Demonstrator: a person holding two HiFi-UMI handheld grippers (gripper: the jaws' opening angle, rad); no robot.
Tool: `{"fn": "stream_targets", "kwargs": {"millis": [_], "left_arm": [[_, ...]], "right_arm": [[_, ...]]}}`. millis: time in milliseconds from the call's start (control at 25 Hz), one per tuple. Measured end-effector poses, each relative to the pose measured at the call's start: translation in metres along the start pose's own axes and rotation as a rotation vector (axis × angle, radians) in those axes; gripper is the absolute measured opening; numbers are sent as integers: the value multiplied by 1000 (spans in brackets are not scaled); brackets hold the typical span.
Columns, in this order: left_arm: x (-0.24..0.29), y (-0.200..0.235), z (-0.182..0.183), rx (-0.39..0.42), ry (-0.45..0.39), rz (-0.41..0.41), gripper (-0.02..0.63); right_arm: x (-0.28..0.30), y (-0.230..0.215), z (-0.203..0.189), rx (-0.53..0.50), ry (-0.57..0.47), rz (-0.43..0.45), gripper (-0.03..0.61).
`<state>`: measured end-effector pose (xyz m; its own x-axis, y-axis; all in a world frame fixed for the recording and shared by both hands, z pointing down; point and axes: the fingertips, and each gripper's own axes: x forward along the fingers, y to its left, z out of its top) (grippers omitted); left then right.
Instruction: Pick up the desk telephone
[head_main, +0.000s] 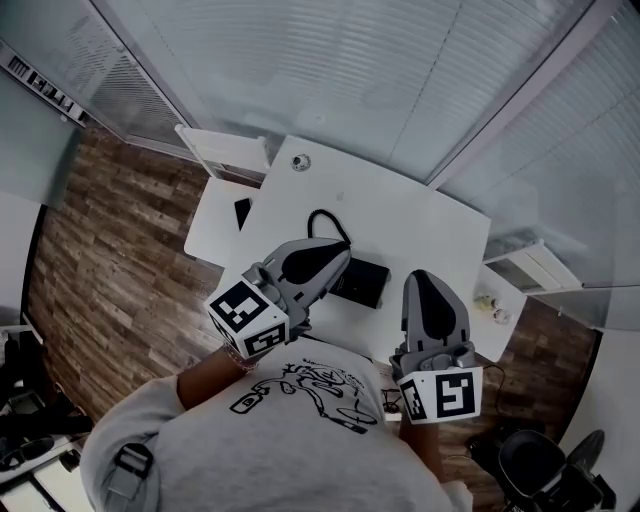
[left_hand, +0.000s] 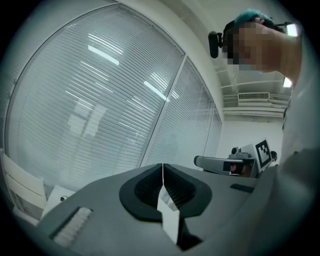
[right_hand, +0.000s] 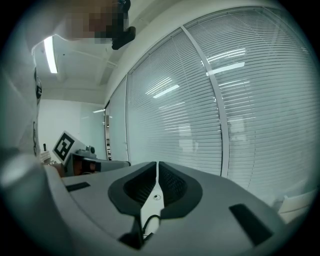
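Observation:
In the head view the black desk telephone (head_main: 362, 281) lies on the white table (head_main: 420, 215), its curled cord (head_main: 325, 222) looping toward the far side. My left gripper (head_main: 340, 252) hangs above the phone's left end, partly covering it, jaws shut and empty. Right of the phone, my right gripper (head_main: 420, 280) is also shut and empty. Each gripper view shows its own jaws pressed together, left gripper (left_hand: 162, 172) and right gripper (right_hand: 157, 170), both pointing level at the window blinds. Through the right jaws' gap a bit of the cord (right_hand: 150, 222) and table show.
A small round fitting (head_main: 301, 161) sits at the table's far corner. A lower white side table (head_main: 215, 225) with a dark flat object (head_main: 243, 212) joins on the left. White shelves (head_main: 230, 150) stand behind, another shelf (head_main: 535, 265) at right. Wood floor (head_main: 110, 260) lies left; an office chair (head_main: 545, 470) at bottom right.

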<state>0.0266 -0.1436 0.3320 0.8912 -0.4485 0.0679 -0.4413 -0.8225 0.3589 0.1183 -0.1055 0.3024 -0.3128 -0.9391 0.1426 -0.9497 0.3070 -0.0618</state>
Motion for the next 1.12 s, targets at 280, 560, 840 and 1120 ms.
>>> {"fn": "stream_targets", "kwargs": {"millis": [280,560,840,1120], "left_arm": [[1,5,-13,-26,32,9,9],[-3,10,-33,-55,67,26,9],[-5,18,-58,-70,108,37,9],[-3,24,-80,-97,132,28,9]], "right_arm": [[3,-2,-16,18,45,0,14],[3,0,-34,45,81,0,14],[0,2,-55,53,119,5,14],[3,1,-78,67,148,19,15]]}}
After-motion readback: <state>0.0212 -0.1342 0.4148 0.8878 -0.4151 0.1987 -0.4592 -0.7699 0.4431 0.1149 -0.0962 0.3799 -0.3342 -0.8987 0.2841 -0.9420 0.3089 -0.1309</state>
